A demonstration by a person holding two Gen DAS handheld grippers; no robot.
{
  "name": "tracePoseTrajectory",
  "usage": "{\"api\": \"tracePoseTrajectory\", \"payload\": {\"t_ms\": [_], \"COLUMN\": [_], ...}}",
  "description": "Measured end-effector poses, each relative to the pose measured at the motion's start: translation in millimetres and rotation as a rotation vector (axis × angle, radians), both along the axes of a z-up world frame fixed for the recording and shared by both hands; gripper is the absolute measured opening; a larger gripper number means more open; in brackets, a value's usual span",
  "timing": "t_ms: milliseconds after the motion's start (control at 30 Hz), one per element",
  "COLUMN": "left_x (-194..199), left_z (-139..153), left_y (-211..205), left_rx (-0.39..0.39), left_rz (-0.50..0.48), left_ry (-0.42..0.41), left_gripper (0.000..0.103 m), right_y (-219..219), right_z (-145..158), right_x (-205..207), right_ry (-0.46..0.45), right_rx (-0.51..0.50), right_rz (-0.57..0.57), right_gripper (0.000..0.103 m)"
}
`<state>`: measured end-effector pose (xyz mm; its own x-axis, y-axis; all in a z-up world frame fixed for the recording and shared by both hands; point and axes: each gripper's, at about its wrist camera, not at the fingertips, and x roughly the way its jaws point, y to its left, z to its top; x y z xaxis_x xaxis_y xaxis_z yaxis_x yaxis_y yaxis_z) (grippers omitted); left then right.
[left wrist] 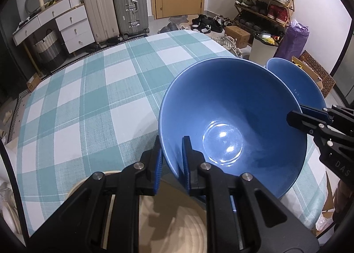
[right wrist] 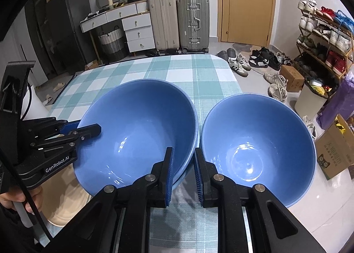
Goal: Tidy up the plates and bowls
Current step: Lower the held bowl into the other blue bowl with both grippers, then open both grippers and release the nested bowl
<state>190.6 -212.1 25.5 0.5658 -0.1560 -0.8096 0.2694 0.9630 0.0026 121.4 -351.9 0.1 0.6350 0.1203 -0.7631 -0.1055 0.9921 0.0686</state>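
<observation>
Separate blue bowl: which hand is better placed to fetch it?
Probably right: the right gripper clamps the rim of the neighbouring blue bowl, beside the separate blue bowl; the left gripper clamps its far rim.

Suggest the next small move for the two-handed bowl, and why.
Probably lower the held bowl until it sits flat. Left gripper and right gripper are shut on opposite rims, it looks tilted, a beige plate pokes out beneath it, and the second bowl sits close beside.
</observation>
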Motion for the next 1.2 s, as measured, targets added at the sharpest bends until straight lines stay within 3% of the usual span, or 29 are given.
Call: {"api": "tracePoseTrajectory", "payload": {"t_ms": [333, 433, 600, 633, 700, 833, 867, 1033, 1200], "left_x": [2.3, 2.8, -2.8, -4.4, -5.7, -11.7, -13.3, -23.7, -29.1], "left_z": [-1.1, -0.2, 10.4, 12.7, 20.6, 37.8, 42.5, 65.1, 85.4], "left_y": [6.8, 11.2, 18.4, 19.5, 22.0, 22.4, 22.5, 13.1, -10.0], "left_rx": [-0.034, -0.065, -0.128, -0.139, -0.171, -0.215, -0.232, -0.268, -0.251], "left_rz": [-0.009, -0.006, 0.000, -0.001, -0.012, -0.039, -0.043, -0.077, -0.113], "left_ry": [0.019, 0.041, 0.049, 0.046, 0.043, 0.031, 0.026, 0.004, -0.013], "left_gripper": [0.013, 0.018, 0.061, 0.064, 0.081, 0.091, 0.103, 0.102, 0.102], "right_y": [0.9, -1.2, -7.9, -10.3, -16.5, -30.7, -35.3, -58.2, -85.6], "right_z": [-2.8, -1.7, 5.0, 6.9, 12.5, 26.1, 29.7, 41.6, 44.7], "right_x": [2.7, 2.8, -1.5, -3.0, -6.8, -18.4, -21.9, -41.9, -61.3], "right_ry": [0.017, 0.019, 0.007, 0.003, -0.008, -0.039, -0.049, -0.074, -0.085], "right_rx": [-0.024, -0.018, 0.030, 0.045, 0.078, 0.120, 0.134, 0.181, 0.236], "right_rz": [-0.016, -0.013, -0.020, -0.020, -0.022, -0.050, -0.060, -0.133, -0.218], "right_gripper": [0.017, 0.020, 0.042, 0.049, 0.054, 0.076, 0.083, 0.100, 0.100]}}
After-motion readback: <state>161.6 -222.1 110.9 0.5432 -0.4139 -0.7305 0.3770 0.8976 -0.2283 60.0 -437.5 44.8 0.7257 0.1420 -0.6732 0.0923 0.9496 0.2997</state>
